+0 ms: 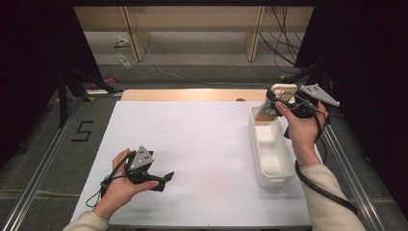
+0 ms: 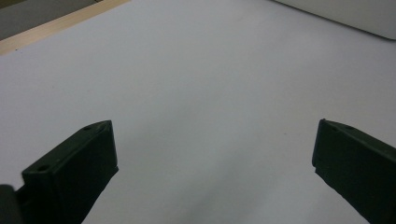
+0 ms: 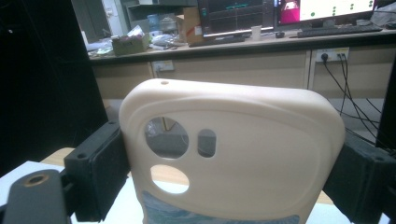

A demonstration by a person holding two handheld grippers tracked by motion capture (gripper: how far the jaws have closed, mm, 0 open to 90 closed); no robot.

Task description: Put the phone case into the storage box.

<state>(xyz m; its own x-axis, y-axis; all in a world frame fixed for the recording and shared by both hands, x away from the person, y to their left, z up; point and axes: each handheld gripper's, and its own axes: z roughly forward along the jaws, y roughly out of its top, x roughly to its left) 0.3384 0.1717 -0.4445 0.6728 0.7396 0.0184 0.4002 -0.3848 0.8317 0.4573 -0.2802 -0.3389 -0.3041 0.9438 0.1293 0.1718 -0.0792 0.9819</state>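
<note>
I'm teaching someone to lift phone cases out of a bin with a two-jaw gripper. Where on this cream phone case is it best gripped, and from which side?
Grip the phone case across its width, on the two long side edges just below the camera cutouts. The right gripper does this now, one pad on each edge. Those edges are straight and parallel, so likely steady. Come from above the white bin, since the case stands upright out of its far end.

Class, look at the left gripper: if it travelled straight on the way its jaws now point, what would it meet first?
Probably the white tub: the left gripper, jaws open, points low across the bare white table towards it. Depth is unclear.
</note>
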